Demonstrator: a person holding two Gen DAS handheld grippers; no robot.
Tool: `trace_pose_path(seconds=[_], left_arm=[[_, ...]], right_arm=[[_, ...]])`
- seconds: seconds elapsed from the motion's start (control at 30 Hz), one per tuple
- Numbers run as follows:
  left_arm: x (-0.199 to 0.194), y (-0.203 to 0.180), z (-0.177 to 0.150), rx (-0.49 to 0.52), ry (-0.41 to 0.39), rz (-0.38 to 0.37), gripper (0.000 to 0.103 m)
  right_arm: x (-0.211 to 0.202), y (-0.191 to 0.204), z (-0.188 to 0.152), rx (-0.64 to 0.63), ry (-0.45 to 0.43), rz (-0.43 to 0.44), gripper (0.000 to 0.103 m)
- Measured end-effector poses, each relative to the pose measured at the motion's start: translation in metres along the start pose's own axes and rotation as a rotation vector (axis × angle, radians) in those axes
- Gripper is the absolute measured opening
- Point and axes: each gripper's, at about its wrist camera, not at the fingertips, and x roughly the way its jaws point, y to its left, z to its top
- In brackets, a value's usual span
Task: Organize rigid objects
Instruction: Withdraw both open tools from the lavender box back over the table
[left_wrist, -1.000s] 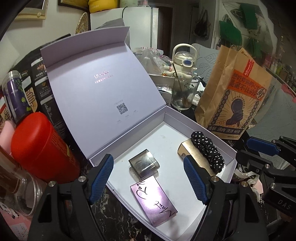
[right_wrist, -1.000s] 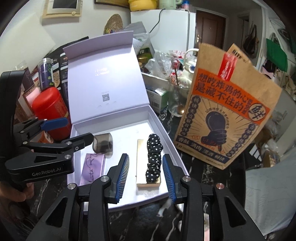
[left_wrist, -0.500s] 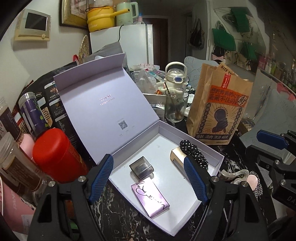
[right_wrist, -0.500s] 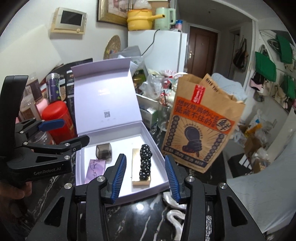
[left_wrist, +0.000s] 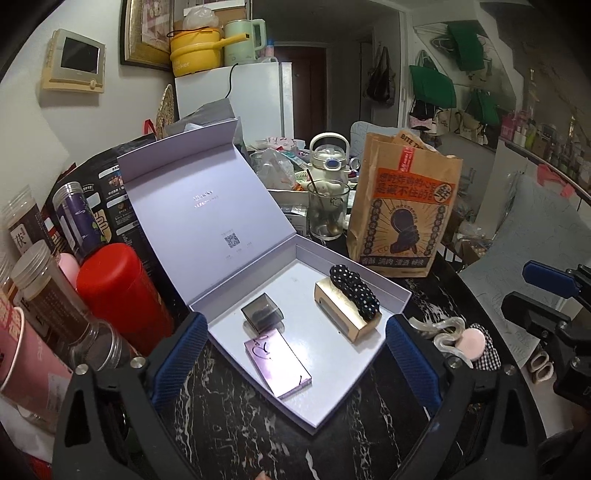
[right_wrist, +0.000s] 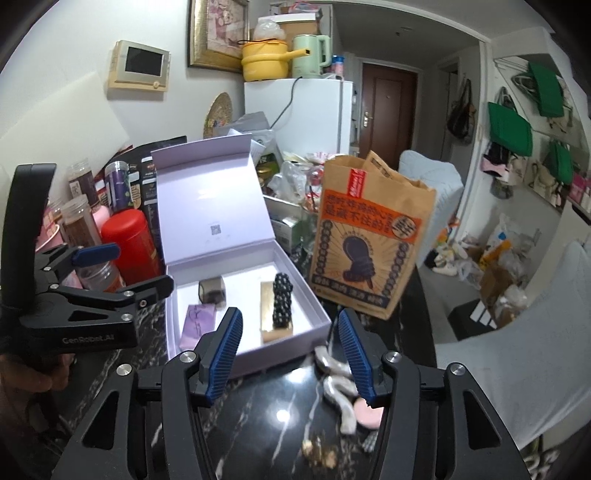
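Brown paper bag (left_wrist: 402, 214) behind box (left_wrist: 391, 295), red canister (left_wrist: 122, 284) left

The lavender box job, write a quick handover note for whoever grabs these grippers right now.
Left gripper: open, empty, hovering at the box's near edge.
Right gripper: open, empty, above the wavy clip.
In the lavender box: smoky case, purple palette, gold bar with polka-dot scrunchie on top.
On the marble table outside it: wavy clip, pink disc, checkered fabric.
Left: probably box those, then close the lid.
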Motion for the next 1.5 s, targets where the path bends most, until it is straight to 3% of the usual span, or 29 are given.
trace_pose_path(seconds=[0.6,1.17,1.5], left_arm=[[-0.03,-0.034,-0.038,0.072,0.002,-0.065,0.1],[-0.017,-0.068,-0.07,0.135,0.058,-0.176,0.1],[-0.001,-0.087,-0.082,0.174,0.098,-0.218,0.1]], right_arm=[[-0.041,-0.017,-0.06,0.115,0.036,-0.066,0.063],[-0.054,-0.045,-0.123,0.235,0.045,-0.084,0.063],[-0.045,-0.056,-0.141,0.263,0.065,-0.083,0.063]])
